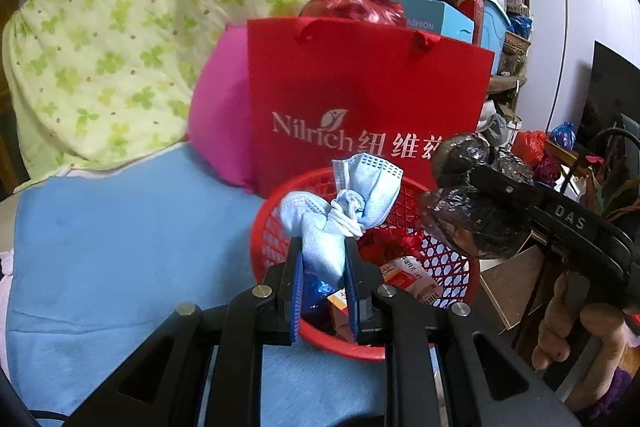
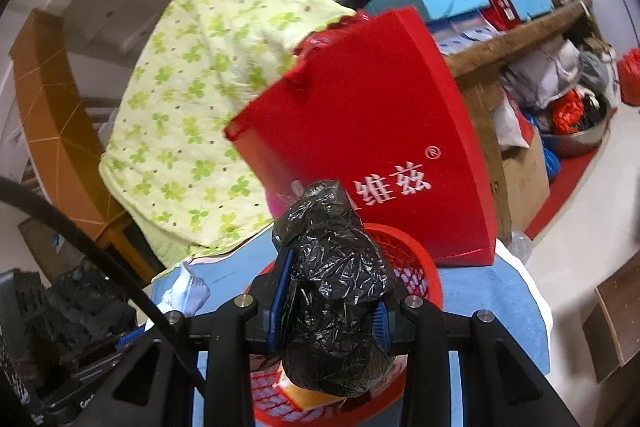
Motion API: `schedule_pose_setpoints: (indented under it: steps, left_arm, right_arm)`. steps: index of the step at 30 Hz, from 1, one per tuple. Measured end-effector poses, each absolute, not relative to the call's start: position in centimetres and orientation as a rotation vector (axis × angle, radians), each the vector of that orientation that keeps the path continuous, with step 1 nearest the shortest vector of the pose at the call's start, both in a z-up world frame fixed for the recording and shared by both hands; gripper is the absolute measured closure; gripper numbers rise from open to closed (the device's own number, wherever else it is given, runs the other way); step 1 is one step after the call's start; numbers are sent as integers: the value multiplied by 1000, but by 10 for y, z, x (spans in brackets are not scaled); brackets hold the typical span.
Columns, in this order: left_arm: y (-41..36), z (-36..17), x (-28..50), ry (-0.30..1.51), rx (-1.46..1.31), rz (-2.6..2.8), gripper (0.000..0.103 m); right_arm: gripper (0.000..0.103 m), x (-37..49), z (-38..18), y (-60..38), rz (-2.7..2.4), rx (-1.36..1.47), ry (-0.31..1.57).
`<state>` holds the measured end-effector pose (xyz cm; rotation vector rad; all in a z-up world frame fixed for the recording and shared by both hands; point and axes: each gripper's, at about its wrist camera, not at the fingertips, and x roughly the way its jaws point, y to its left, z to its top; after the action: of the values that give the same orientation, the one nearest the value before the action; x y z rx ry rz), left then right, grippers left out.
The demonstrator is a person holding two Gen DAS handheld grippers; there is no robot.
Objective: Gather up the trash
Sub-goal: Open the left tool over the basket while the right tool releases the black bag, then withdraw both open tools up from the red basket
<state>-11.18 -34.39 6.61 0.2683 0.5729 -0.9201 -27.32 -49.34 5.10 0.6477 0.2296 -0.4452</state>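
- Trash in both grips: the left hand-held gripper (image 1: 322,251) is closed on a crumpled light-blue face mask (image 1: 348,203), its blue pads pinching the lower part of the wad while the knotted white ear loops and pleated ends stick up above the fingertips.
- The mask hangs over the near rim of a red mesh basket (image 1: 448,259), which stands on a blue cloth (image 1: 120,247) covering the surface below.
- Inside the basket lie a small orange-and-white carton (image 1: 412,279), something in shiny blue wrapping and some red crinkled material; what these are is hard to tell.
- The right hand-held gripper (image 2: 332,303) is clamped on a crumpled black plastic bag bundle (image 2: 332,279), which bulges well past the pads on both sides and hides most of the fingers.
- In the left wrist view that same bundle (image 1: 468,223) sits just beside and above the basket's right rim, held by the other tool, with the fingers of a hand (image 1: 560,323) wrapped round its handle lower right.
- In the right wrist view the bundle hangs directly over the basket (image 2: 416,267).
- A red paper gift bag (image 1: 360,99) with white lettering stands upright just behind the basket, touching or nearly touching its far rim.
- A pink cushion (image 1: 220,115) and a green clover-print quilt (image 1: 108,39) lie to the left behind it.
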Motion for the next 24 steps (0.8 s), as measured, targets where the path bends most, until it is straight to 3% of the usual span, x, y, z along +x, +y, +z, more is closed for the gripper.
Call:
schedule_pose_setpoints:
  steps: [7, 8, 9, 11, 13, 24]
  left_arm:
    - [-357, 54, -106, 560, 272, -920, 75]
    - [-356, 54, -106, 556, 273, -924, 71]
    - [-356, 54, -106, 552, 272, -924, 57]
    - [-351, 56, -108, 524, 262, -915, 41]
    - [-345, 59, -112, 490, 265, -906, 41]
    - [-299, 74, -120, 426, 285, -798, 31]
  right_arm:
    - [65, -251, 35, -507, -427, 703, 255]
    - [65, -248, 33, -507, -421, 707, 260]
    - [65, -245, 31, -508, -416, 708, 262]
    - [61, -239, 28, -507, -399, 700, 266]
    - [46, -236, 25, -506, -392, 694, 269]
    - [45, -241, 31, -478, -376, 635, 283]
